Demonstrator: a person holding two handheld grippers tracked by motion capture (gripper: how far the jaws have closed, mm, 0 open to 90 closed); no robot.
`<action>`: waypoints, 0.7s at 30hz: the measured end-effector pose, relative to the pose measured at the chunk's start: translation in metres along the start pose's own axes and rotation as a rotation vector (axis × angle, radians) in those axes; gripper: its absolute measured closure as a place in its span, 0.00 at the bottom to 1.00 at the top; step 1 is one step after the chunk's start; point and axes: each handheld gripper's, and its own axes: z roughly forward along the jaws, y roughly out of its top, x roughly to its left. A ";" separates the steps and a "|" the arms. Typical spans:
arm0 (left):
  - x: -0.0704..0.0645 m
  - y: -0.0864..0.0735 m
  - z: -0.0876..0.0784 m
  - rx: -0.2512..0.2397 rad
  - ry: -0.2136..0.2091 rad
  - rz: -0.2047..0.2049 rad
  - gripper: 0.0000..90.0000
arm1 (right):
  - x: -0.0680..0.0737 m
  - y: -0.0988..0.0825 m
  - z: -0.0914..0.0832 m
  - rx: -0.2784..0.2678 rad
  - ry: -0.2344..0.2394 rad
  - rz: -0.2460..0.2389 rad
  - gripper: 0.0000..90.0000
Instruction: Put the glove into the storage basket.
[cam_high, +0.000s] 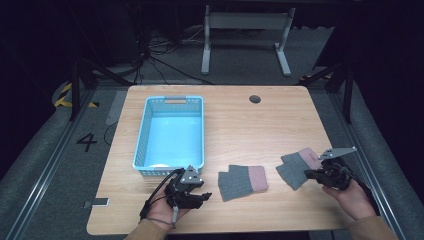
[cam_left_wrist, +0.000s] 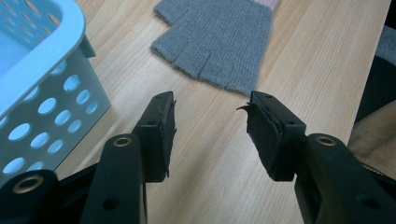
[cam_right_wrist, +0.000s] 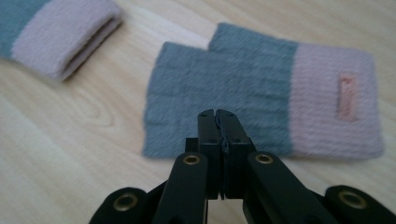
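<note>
Right now the right-hand glove (cam_high: 298, 169), grey with a pink cuff, lies flat on the wooden table (cam_high: 240, 125) toward its 4 o'clock edge. The right gripper (cam_high: 309, 174) sits at that glove's 4 o'clock side, its jaws clenched tight together with nothing visible between them; in the right gripper view the tips hover just over the grey finger end of the glove (cam_right_wrist: 261, 93), and I cannot tell whether they touch it. A second glove (cam_high: 242, 182) of the same colours lies near the table's 6 o'clock edge, well apart from the first. At its 9 o'clock the left gripper (cam_high: 202, 194) rests low by the table, jaws spread and holding nothing, tips pointing at that glove (cam_left_wrist: 219, 42). A light blue basket (cam_high: 145, 125) stands at about 11 o'clock from the left gripper, just beside it
</note>
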 end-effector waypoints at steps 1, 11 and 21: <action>0.000 0.000 0.000 0.000 0.000 0.000 0.58 | 0.003 -0.003 0.000 0.005 0.010 0.008 0.99; -0.001 0.000 -0.001 -0.006 -0.001 0.000 0.58 | 0.023 -0.019 0.016 0.032 0.063 -0.066 0.99; -0.002 0.000 0.000 0.001 0.003 0.004 0.58 | 0.029 -0.009 0.029 0.029 0.059 -0.087 0.99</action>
